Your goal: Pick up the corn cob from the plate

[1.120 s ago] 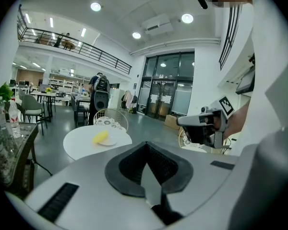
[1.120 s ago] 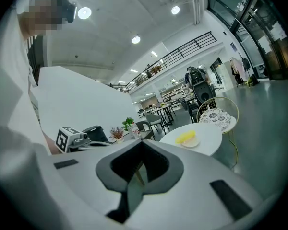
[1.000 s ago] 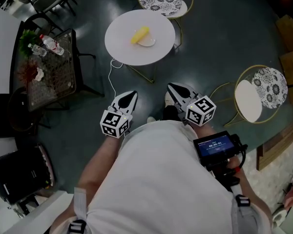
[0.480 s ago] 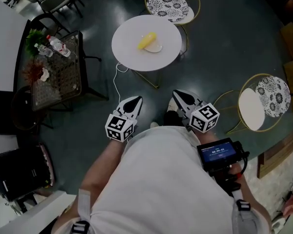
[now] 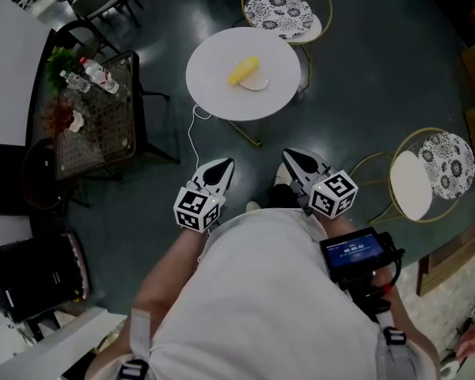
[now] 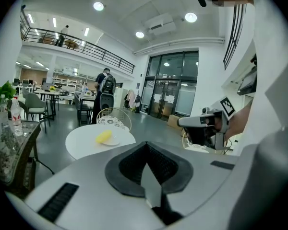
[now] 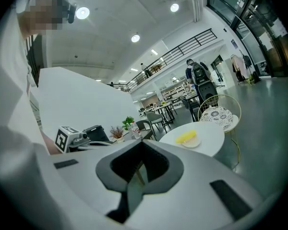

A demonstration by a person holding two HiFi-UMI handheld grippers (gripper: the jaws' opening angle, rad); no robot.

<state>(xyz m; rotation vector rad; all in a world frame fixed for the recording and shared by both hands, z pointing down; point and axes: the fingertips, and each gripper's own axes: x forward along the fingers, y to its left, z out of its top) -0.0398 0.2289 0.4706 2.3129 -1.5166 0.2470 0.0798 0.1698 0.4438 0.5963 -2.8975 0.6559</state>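
Observation:
A yellow corn cob (image 5: pixel 244 70) lies on a small white plate (image 5: pixel 257 83) on a round white table (image 5: pixel 214 85), ahead of me across dark floor. Both grippers are held near my waist, well short of the table. The left gripper (image 5: pixel 223 165) is shut and empty, and the right gripper (image 5: pixel 290 156) is shut and empty too. In the left gripper view the corn cob (image 6: pixel 103 136) sits beyond the closed left gripper (image 6: pixel 145 150), with the right gripper (image 6: pixel 201 126) alongside. In the right gripper view the corn cob (image 7: pixel 186 137) lies past the right gripper (image 7: pixel 141 151).
A gold wire chair with a patterned cushion (image 5: pixel 281 10) stands behind the table, another chair (image 5: pixel 431 165) at my right. A glass-topped side table (image 5: pixel 103 133) with bottles and a plant is at the left. A white cable (image 5: pixel 191 129) trails on the floor.
The head view has drifted, so the table and chairs sit a little further right and lower in it. Both grippers stay shut and in place.

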